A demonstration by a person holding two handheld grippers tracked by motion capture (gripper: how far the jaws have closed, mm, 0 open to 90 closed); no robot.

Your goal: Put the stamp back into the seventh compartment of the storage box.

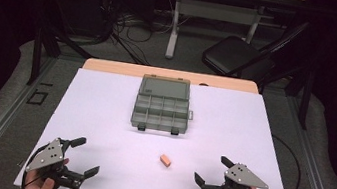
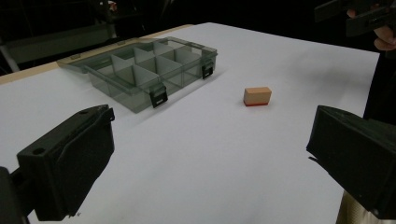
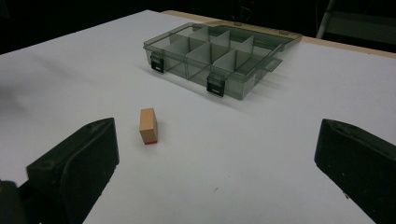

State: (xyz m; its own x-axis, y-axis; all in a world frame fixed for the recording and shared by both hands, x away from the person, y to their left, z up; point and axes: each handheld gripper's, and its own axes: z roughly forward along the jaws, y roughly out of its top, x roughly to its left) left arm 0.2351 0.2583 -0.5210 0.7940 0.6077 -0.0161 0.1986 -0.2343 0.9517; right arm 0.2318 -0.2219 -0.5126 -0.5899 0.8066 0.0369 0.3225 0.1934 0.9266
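Both hands sit low at the near edge of the white table top (image 1: 102, 115). The left gripper (image 1: 80, 157) is released, jaws spread wide with nothing between them, and the right gripper (image 1: 211, 171) is the same, jaws parted and bare. Between the two, a little nearer the right one, lies a small tan rectangular block with a red-orange face (image 1: 165, 160), alone on the white surface. Farther back stands the smoky grey transparent plastic compartment box (image 1: 161, 109), lid folded open behind it; its cells look bare, though the tinted walls make that hard to confirm.
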